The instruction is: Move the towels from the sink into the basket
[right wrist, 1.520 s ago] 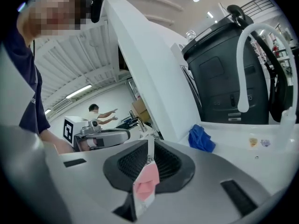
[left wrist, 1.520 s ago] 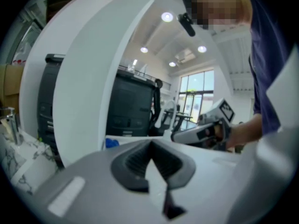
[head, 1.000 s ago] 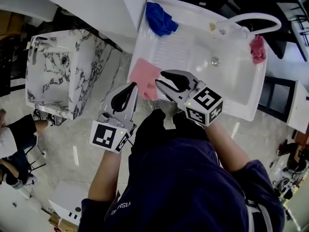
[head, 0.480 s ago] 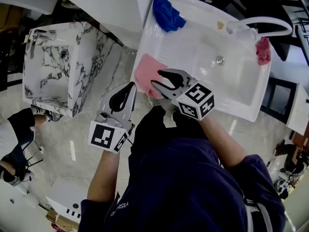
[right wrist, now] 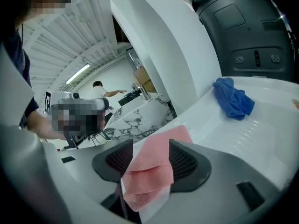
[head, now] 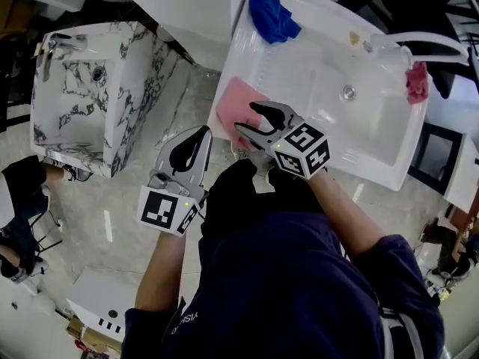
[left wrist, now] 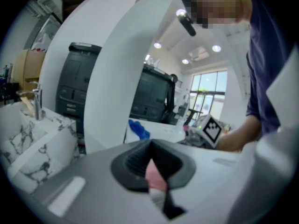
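A pink towel [head: 236,102] lies on the near left corner of the white sink unit [head: 374,167], hanging a little over its edge. My right gripper [head: 245,118] is down on it. Its jaws have just been opening and stand open, with the pink towel [right wrist: 150,168] between the pads but not pinched. A blue towel [head: 273,13] sits at the far left of the drainboard, and the right gripper view shows the blue towel [right wrist: 232,99] too. A dark pink towel [head: 417,81] hangs on the sink's right rim. My left gripper [head: 200,134] hovers left of the sink, shut and empty.
A marble-patterned basin unit [head: 97,99] stands left of the sink across a strip of floor. A white tap [head: 419,42] arches over the far right of the bowl. A low white box [head: 105,313] sits on the floor behind me. Another person's legs [head: 19,200] show at the far left.
My right gripper has come down onto the pink towel at the sink's near left corner and its jaws have spread wider. The left gripper has barely shifted.
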Tool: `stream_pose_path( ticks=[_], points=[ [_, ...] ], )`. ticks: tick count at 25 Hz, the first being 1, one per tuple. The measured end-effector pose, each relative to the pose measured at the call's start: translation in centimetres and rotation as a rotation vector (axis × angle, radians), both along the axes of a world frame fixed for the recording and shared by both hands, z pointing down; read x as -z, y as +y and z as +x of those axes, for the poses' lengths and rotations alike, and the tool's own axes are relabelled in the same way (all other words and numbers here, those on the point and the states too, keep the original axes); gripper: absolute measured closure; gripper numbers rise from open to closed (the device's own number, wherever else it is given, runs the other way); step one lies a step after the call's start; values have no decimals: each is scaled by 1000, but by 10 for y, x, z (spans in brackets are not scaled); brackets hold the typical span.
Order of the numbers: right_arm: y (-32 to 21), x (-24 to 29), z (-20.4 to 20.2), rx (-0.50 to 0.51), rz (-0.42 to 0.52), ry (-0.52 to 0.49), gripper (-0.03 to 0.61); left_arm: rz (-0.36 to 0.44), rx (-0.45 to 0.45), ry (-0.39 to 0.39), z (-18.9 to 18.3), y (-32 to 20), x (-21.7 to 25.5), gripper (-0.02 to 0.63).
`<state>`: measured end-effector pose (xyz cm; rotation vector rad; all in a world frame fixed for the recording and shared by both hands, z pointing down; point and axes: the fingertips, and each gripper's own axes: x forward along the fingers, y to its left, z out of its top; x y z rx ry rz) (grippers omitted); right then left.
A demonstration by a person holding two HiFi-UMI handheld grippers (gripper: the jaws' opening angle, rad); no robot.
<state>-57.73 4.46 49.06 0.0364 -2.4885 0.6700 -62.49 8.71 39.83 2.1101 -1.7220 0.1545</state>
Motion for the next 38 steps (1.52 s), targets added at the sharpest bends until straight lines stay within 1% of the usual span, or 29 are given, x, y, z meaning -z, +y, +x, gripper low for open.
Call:
stream_pose_path(
  ticks=[7,13,17,21,27,29,32,36,38],
  points=[
    [5,-29,-5,30,6,68,335,-16,19,13,-10,7,-12,611],
    [6,-43,-8,46,14,109,331,-24,31,24,-15,8,-18,609],
    [5,-47,-9,64,39,135,331,-27,33,26,-17,7,-20,611],
    [9,-51,-9,98,85,170,333,-27,34,27,-16,6,-21,609],
    [11,-56,-8,128,113,215,390,-27,31,27,-13,5,-20,611],
    [10,-56,-8,134,119,218,436,-26,31,26,-12,4,-20,611],
    [7,-55,-6,131,128,219,527,-26,30,26,-12,3,-18,610],
    [3,-53,-4,102,108,209,543,-22,24,22,-12,1,-16,611],
    [0,-48,-2,81,112,196,546,-18,15,19,-11,-1,-14,611]
  ],
)
